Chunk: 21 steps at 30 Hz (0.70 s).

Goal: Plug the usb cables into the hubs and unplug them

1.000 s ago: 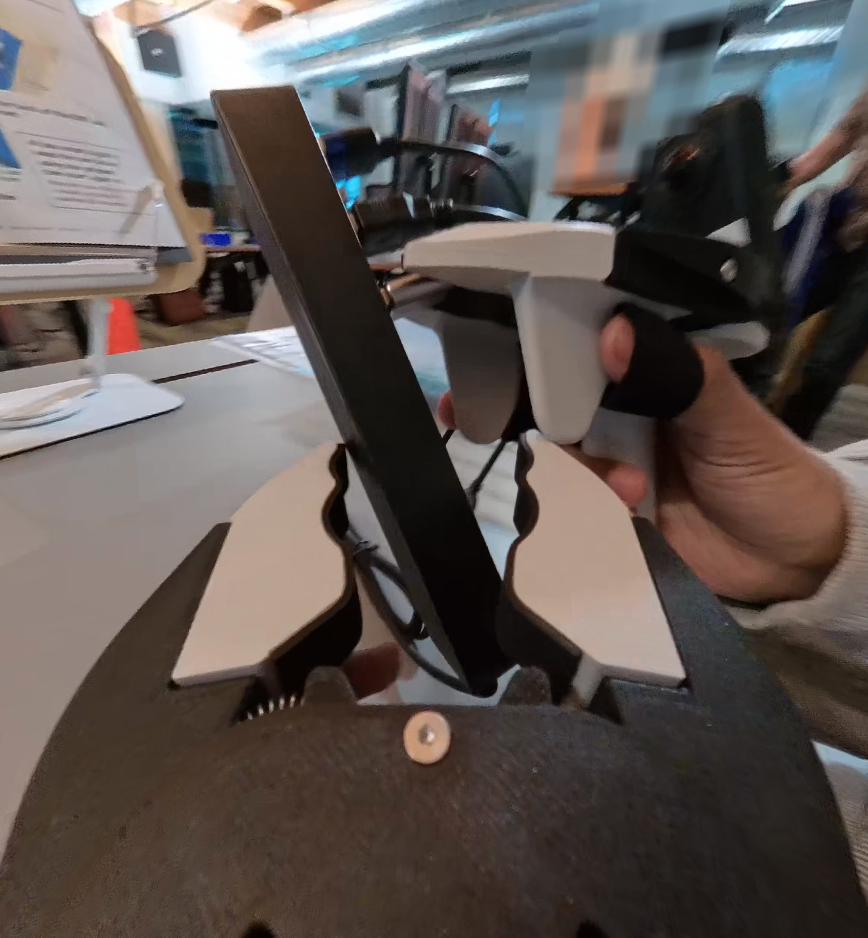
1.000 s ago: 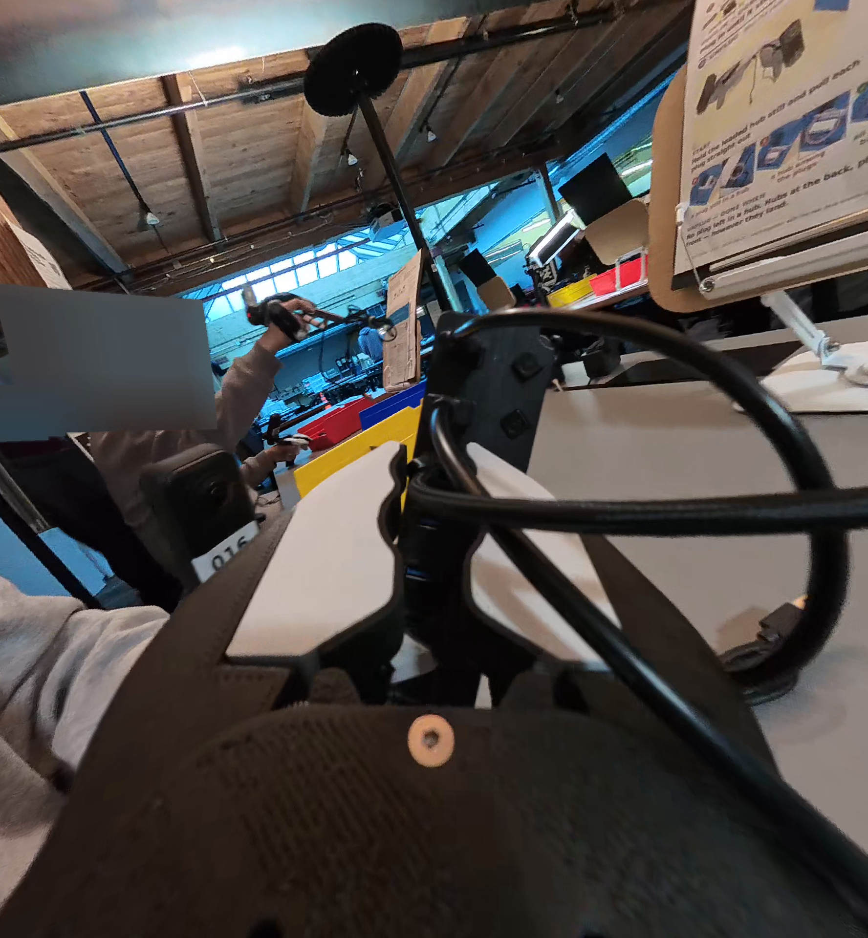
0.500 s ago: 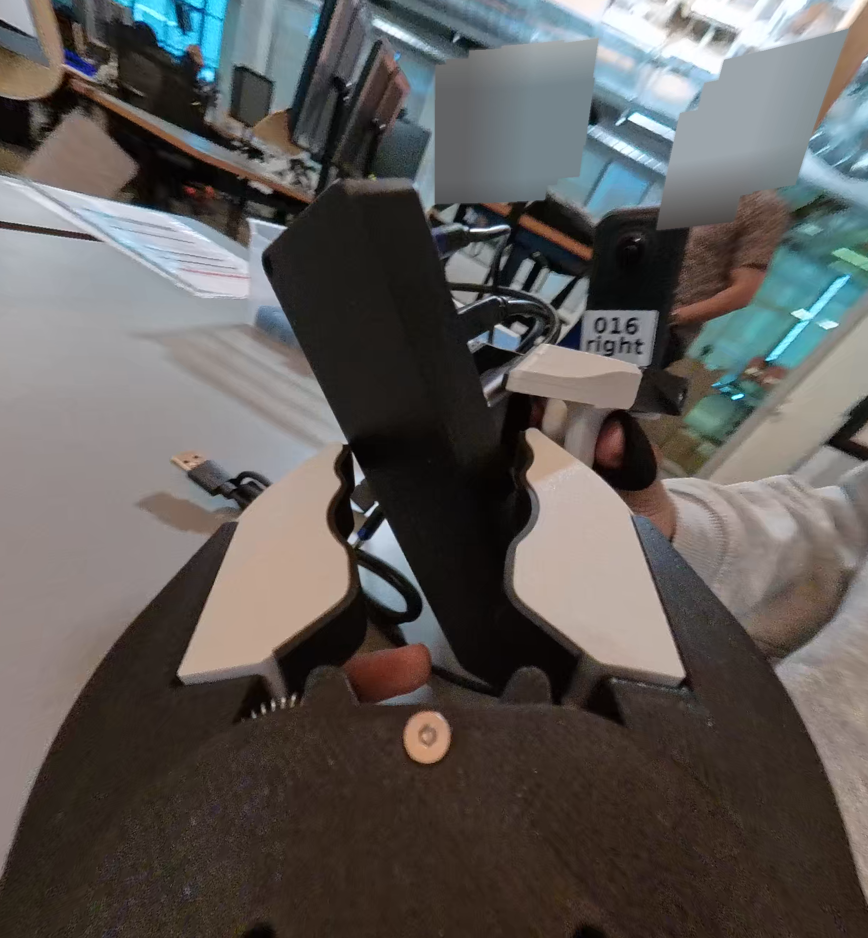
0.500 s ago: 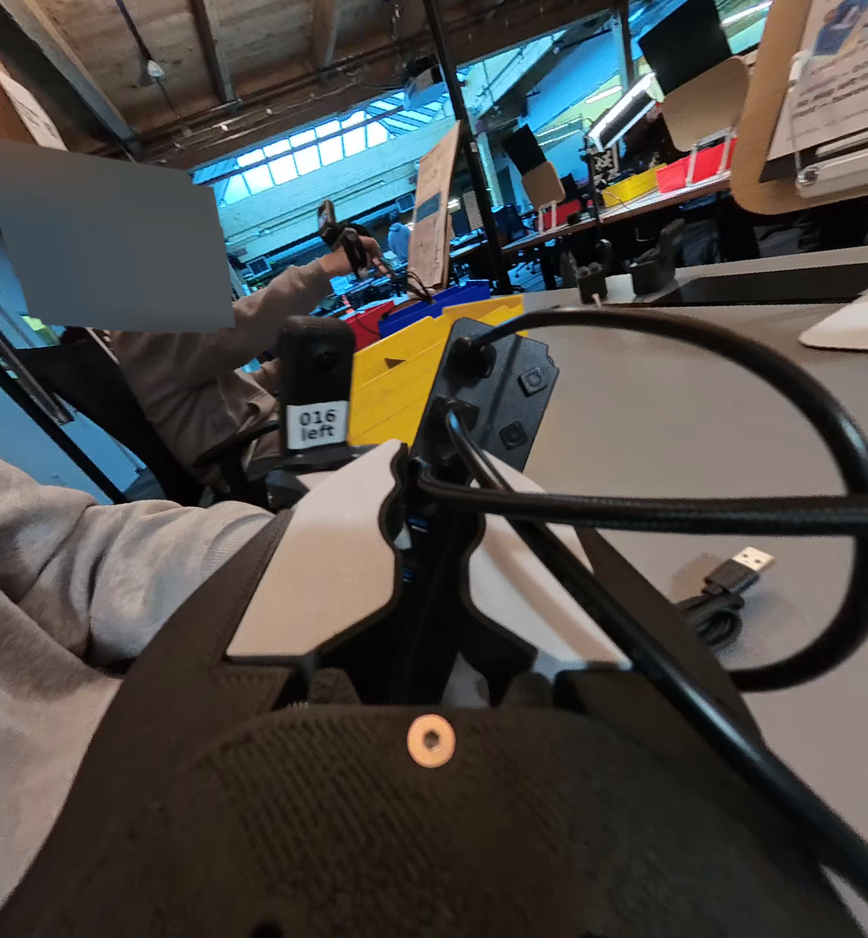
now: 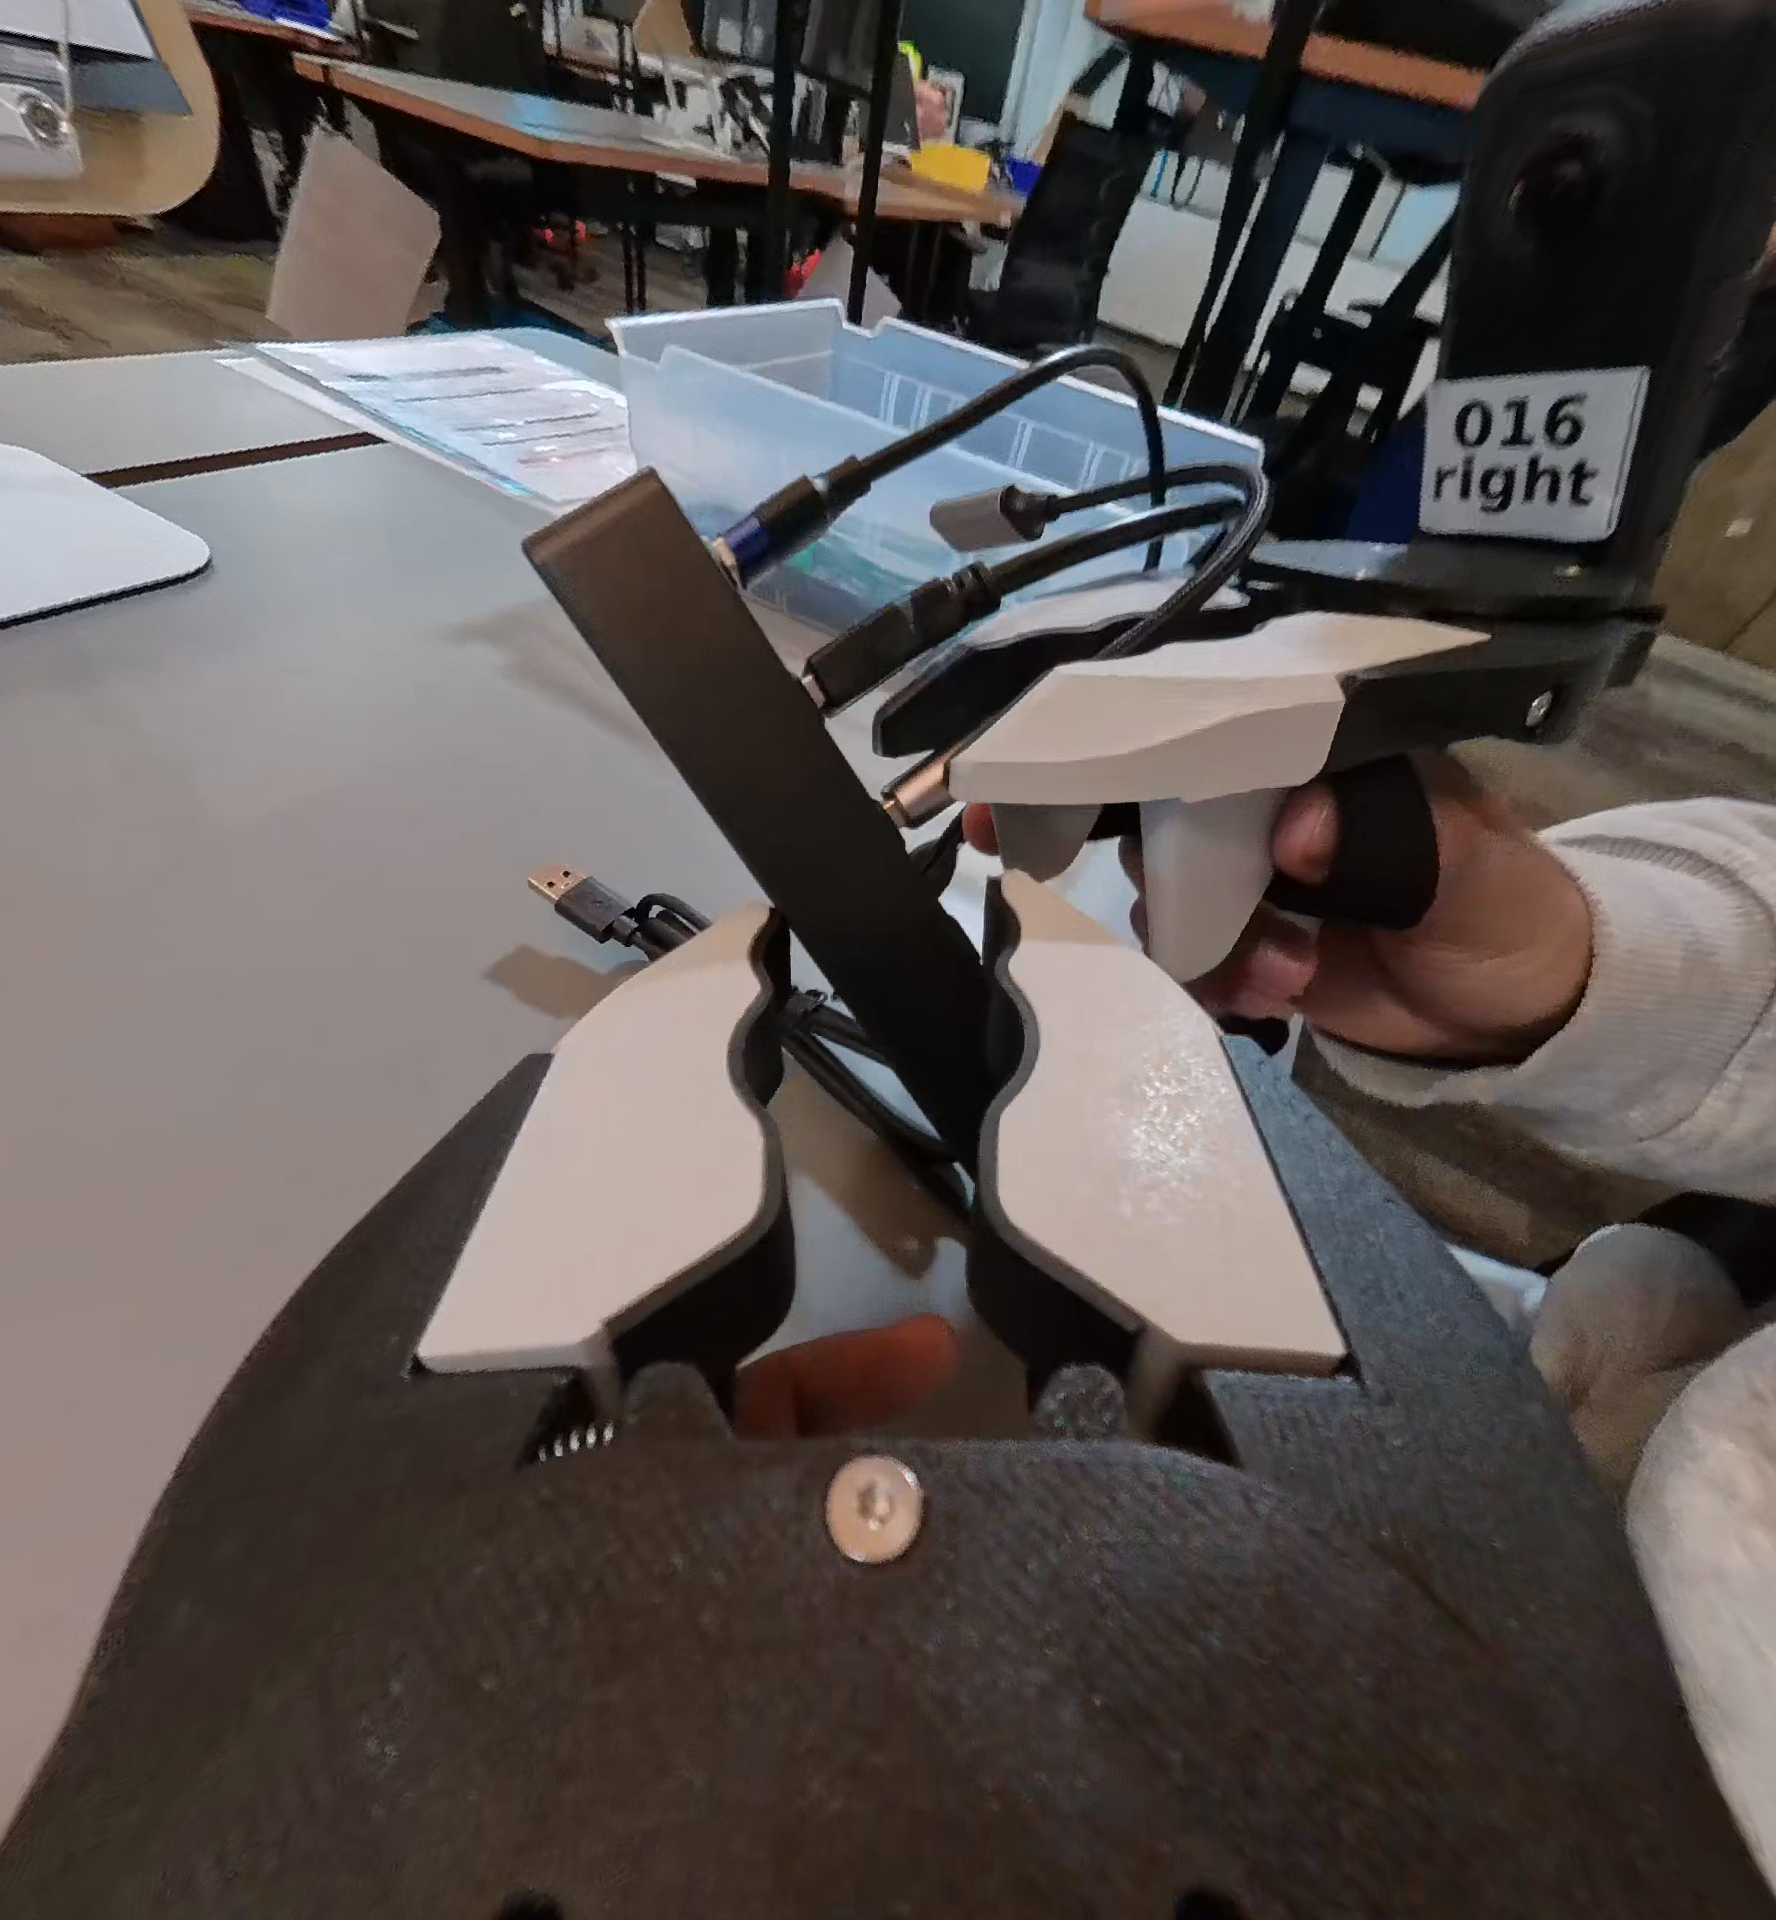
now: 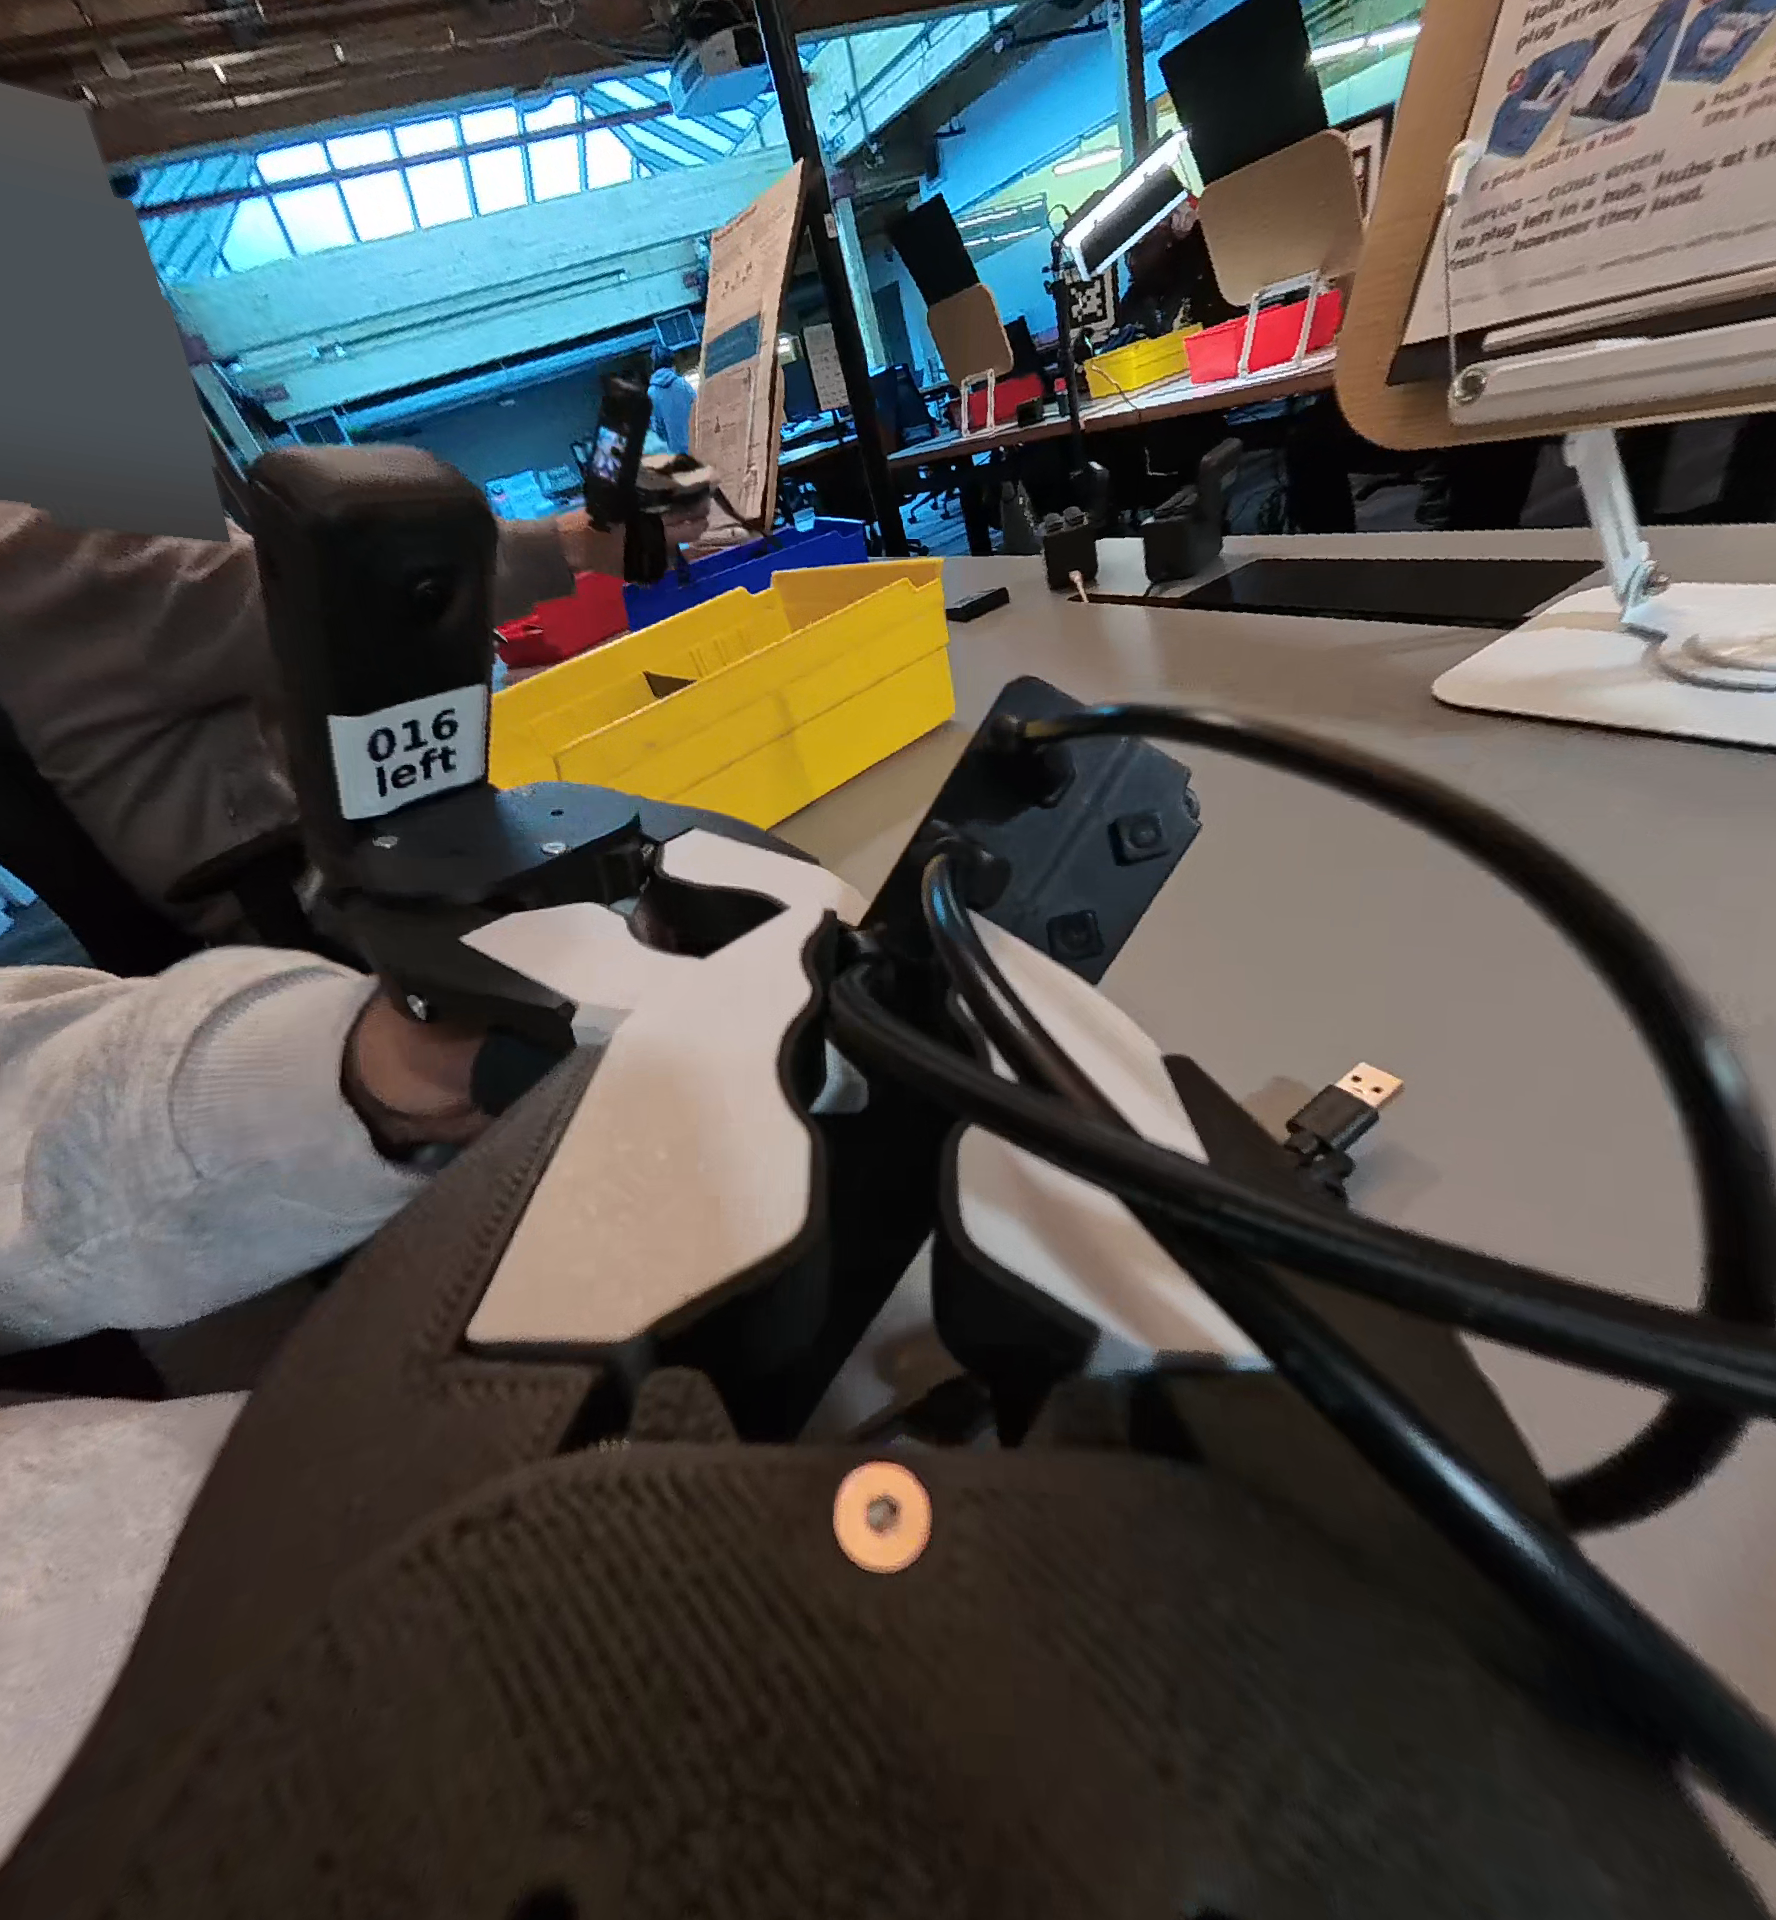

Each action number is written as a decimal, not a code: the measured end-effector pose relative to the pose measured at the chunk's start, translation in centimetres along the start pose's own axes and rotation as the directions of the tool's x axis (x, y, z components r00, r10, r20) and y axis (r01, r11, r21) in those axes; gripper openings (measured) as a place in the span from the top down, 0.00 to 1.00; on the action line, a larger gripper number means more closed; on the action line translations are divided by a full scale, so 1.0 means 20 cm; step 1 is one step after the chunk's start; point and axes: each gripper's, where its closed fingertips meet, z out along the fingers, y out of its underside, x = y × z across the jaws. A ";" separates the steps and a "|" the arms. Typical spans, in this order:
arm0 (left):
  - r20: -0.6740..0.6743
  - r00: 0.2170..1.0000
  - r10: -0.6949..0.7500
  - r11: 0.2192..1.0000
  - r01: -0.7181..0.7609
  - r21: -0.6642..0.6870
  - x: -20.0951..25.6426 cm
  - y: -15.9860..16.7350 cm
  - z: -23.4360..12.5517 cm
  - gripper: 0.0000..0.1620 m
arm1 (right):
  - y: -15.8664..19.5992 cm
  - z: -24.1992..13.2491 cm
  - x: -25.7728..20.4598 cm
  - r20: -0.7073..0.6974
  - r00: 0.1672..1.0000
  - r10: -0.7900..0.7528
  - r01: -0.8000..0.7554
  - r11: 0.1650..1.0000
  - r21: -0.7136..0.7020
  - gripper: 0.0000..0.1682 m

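Between my fingers: my left gripper (image 5: 879,1023) clamps the black hub (image 5: 759,790), tilted above the table (image 5: 240,790).
Right gripper: mine (image 6: 879,1049) looks closed on a plug at the hub; cables hide the contact.
Handling: hub rigid, probably light; cables (image 6: 1486,1288) springy. Grip plug bodies, not cord.
Room: loose plug (image 5: 577,897) beside me, clear bin (image 5: 863,416) behind; table open leftward.

We see a long black hub (image 5: 759,748) tilted up off the grey table, with several black cables plugged into its side, among them a blue-collared plug (image 5: 775,525) near its top end. A loose silver-tipped USB plug (image 5: 572,896) lies flat on the table just beside its lower end.
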 end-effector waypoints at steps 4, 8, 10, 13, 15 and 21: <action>-0.041 0.999 -0.024 0.994 0.020 -0.105 0.04 0.08 0.03 0.67 | -0.01 0.01 -0.06 -0.004 0.992 -0.128 0.128 0.992 -0.004 0.90; 0.027 0.999 0.032 0.999 -0.031 -0.041 0.04 0.06 0.03 0.77 | -0.01 0.02 -0.09 -0.063 0.926 -0.373 0.371 0.928 -0.048 0.91; 0.034 0.999 0.016 1.000 -0.015 -0.012 0.03 0.03 0.02 0.80 | -0.03 0.02 -0.11 -0.078 0.885 -0.458 0.455 0.889 -0.052 0.90; 0.040 0.999 -0.014 1.000 0.014 0.000 0.01 0.02 0.01 0.82 | -0.03 0.01 -0.11 -0.088 0.847 -0.524 0.522 0.852 -0.047 0.90; 0.034 0.999 -0.034 0.999 0.035 -0.011 -0.01 0.02 0.00 0.82 | -0.02 0.01 -0.11 -0.096 0.804 -0.587 0.584 0.809 -0.065 0.91; 0.019 0.989 -0.146 0.988 0.147 -0.040 -0.08 0.05 -0.01 0.82 | 0.03 0.01 -0.08 -0.126 0.424 -0.897 0.875 0.442 -0.199 0.89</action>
